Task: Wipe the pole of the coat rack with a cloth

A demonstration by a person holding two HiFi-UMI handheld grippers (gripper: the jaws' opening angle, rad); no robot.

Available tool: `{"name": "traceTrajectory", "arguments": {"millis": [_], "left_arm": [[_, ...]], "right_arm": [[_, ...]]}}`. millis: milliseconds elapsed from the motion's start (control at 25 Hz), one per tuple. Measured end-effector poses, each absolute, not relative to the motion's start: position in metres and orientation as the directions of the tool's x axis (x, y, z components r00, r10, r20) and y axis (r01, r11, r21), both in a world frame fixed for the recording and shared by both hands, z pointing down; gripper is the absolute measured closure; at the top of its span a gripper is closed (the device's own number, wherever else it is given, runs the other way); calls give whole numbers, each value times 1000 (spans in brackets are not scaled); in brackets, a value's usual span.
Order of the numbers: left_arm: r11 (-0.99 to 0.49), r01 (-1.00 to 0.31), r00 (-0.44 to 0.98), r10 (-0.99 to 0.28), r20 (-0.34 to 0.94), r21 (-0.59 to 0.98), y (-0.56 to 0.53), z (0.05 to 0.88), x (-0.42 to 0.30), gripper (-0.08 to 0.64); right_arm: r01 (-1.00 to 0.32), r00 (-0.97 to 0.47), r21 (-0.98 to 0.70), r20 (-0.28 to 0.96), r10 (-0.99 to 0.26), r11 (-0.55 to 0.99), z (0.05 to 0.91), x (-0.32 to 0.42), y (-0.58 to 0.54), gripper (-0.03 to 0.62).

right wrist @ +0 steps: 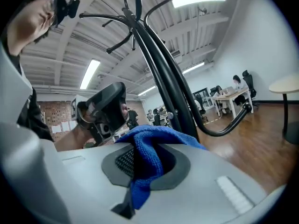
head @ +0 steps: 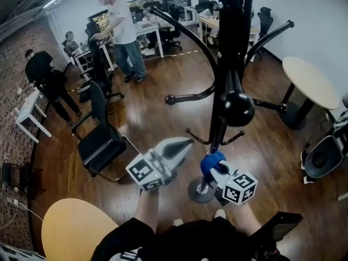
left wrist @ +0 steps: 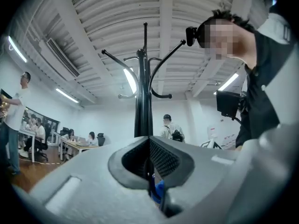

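Pole (head: 225, 64) wipe
Right gripper (right wrist: 145, 158) pinches cloth (right wrist: 149, 143), 6 o'clock of pole; left gripper (left wrist: 149, 141) pressed together; keep firm contact.

Coat rack pole (head: 229, 37) in the middle of the floor (head: 163, 113), with the room ranged round it.

Low on the pole, just above its base (head: 200, 191), the cloth (head: 210, 160) lies against it, caught between the jaws of the right hand-held gripper (head: 216, 167). The left hand-held gripper (head: 186, 144) sits just left of the pole at about the same height, pointing toward it and not touching it. Further left stands a chair (head: 100, 141), and nearer than that, to the pole's left, a round counter (head: 76, 230). Another round counter (head: 310, 80) stands well to the right of the pole. Behind the pole, left of it, a person stands (head: 124, 34) by the desks (head: 149, 29). Another person (head: 48, 80) is far to the left.
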State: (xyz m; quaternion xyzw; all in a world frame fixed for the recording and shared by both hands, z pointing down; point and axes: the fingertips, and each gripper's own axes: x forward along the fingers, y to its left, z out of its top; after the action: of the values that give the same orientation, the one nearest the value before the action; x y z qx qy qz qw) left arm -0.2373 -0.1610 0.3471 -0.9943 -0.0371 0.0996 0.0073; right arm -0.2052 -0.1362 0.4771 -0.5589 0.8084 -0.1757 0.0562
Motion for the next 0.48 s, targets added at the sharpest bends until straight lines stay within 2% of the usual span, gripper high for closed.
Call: {"name": "traceTrajectory", "arguments": {"millis": [160, 320, 400, 480], "left_arm": [[-989, 150, 963, 144, -227, 9, -169, 346, -254, 560], [-982, 189, 954, 179, -240, 19, -155, 339, -257, 560], [-982, 186, 955, 173, -239, 29, -151, 342, -258, 560], [-982, 184, 958, 172, -230, 30, -148, 344, -257, 560]], "right_arm": [[-874, -392, -378, 174, -903, 307, 459, -223, -111, 569], [-964, -188, -240, 303, -934, 116, 484, -201, -124, 569], [-979, -124, -190, 284, -951, 71, 489, -189, -139, 569], [-985, -126, -150, 246, -961, 91, 482, -185, -146, 569]]}}
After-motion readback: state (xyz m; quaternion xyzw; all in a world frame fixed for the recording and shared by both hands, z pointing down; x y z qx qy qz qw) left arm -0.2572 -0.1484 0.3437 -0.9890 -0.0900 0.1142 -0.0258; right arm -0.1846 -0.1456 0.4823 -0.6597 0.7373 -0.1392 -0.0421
